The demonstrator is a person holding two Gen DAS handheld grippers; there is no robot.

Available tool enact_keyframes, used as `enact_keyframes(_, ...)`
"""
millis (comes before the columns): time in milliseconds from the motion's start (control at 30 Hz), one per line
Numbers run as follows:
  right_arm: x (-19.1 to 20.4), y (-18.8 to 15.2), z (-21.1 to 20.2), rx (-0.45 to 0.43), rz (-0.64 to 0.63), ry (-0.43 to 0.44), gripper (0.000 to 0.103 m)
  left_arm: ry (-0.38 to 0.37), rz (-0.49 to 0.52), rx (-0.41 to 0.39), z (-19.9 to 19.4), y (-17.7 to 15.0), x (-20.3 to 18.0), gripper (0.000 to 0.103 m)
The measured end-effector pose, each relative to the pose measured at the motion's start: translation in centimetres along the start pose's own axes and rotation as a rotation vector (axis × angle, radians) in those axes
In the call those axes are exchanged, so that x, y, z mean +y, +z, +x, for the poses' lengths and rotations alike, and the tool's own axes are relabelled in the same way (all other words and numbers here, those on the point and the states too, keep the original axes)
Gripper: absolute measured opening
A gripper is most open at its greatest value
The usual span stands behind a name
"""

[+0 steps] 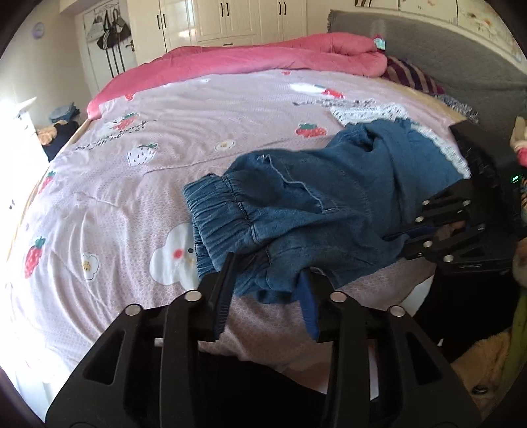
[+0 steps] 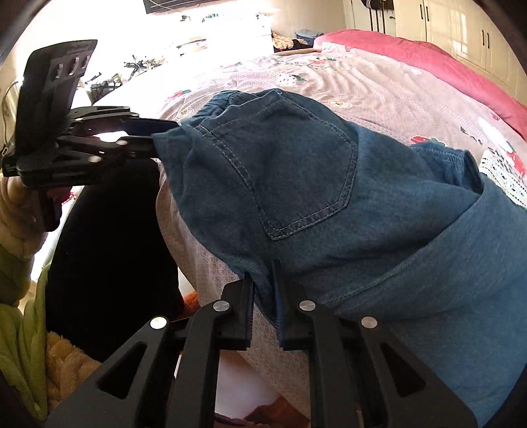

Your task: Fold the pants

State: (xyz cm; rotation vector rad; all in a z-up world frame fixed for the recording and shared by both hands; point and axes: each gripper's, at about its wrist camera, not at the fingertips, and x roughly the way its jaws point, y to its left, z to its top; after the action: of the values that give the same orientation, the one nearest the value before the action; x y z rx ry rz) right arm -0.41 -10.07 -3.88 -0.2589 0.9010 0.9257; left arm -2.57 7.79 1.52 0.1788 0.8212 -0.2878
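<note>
Blue denim pants (image 1: 316, 200) with an elastic waistband lie bunched near the bed's front edge; the right wrist view shows their back pocket (image 2: 296, 171). My left gripper (image 1: 266, 266) has its jaws apart around the waistband end of the cloth, fingertips touching the fabric; it also shows in the right wrist view (image 2: 158, 135). My right gripper (image 2: 263, 273) is shut on a fold of the pants near the seat; it also shows in the left wrist view (image 1: 398, 242) at the pants' right side.
The bed has a pink strawberry-print quilt (image 1: 171, 158), a rolled pink duvet (image 1: 263, 56) at the far side and a grey headboard (image 1: 444, 56). White wardrobes (image 1: 230, 19) stand behind. The person's dark legs (image 2: 108, 237) are at the bed edge.
</note>
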Motion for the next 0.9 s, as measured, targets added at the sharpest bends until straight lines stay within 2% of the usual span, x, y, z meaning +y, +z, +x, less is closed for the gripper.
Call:
enact_keyframes(200, -0.5, -0.4, -0.3, -0.01, 0.018, 0.022, 0.012, 0.038, -0.026, -0.07, -4.0, 0.7, 0.6, 0.043)
enact_keyframes(300, -0.5, -0.7, -0.5, -0.012, 0.023, 0.041, 0.019, -0.003, -0.064, -0.105, -4.7, 2.0, 0.5, 0.044)
enact_keyframes(367, -0.3, -0.7, -0.7, -0.011, 0.022, 0.054, 0.024, -0.003, -0.068, -0.092, -3.6, 3.3, -0.5, 0.044)
enact_keyframes(433, -0.3, -0.7, -1.1, -0.01, 0.037, 0.072, 0.028, -0.098, -0.066, -0.09, -1.7, 4.3, -2.3, 0.044)
enact_keyframes(500, -0.6, -0.7, -2.0, -0.014, 0.059, 0.082, 0.028, -0.172, -0.078, -0.045, 0.5, 4.9, -3.5, 0.031)
enact_keyframes(533, -1.0, -1.0, -2.9, -0.024, 0.075, 0.085, 0.028, -0.184, -0.071, -0.032, 1.4, 5.0, -4.0, 0.028)
enact_keyframes(600, -1.7, -1.4, -4.3, -0.048, 0.1, 0.081, 0.029, -0.163, -0.048, 0.007, 3.6, 4.9, -5.1, 0.019)
enact_keyframes(767, -4.7, -2.5, -7.6, -0.12, 0.197, 0.034, 0.038, -0.148, -0.062, 0.108, 8.5, 3.1, -4.9, 0.016)
enact_keyframes(867, -6.5, -2.4, -9.3, -0.163, 0.243, -0.008, 0.042, -0.145, -0.071, 0.083, 8.0, 2.7, -4.7, 0.016)
enact_keyframes(900, -7.1, -2.2, -9.8, -0.174, 0.256, -0.024, 0.046, -0.148, -0.077, 0.071, 7.4, 3.0, -4.7, 0.02)
